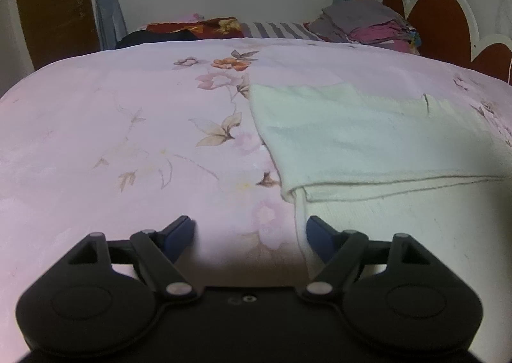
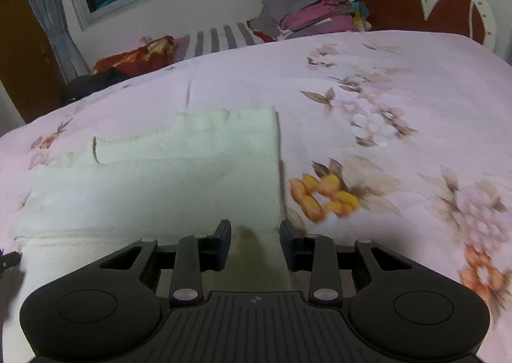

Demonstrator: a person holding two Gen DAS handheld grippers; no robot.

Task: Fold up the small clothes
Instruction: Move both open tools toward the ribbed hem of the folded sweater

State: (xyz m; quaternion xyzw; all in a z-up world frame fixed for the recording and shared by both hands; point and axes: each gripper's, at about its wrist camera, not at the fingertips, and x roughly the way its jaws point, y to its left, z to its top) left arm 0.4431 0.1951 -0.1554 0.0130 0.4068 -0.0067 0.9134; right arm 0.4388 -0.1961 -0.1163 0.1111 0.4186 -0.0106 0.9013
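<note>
Left wrist view — left gripper (image 1: 250,230), black with blue pads, jaws wide apart, empty, over the pink floral bedsheet (image 1: 128,139). Pale cream knitted garment (image 1: 368,145) lies at three o'clock, top layer already turned over.

Right wrist view — right gripper (image 2: 255,243), jaws partly apart, nothing clamped, above the garment's (image 2: 160,177) near right edge. Judged part-folded; further folds remain. Folded clothes pile (image 2: 313,14) at twelve o'clock. No legible writing.
</note>
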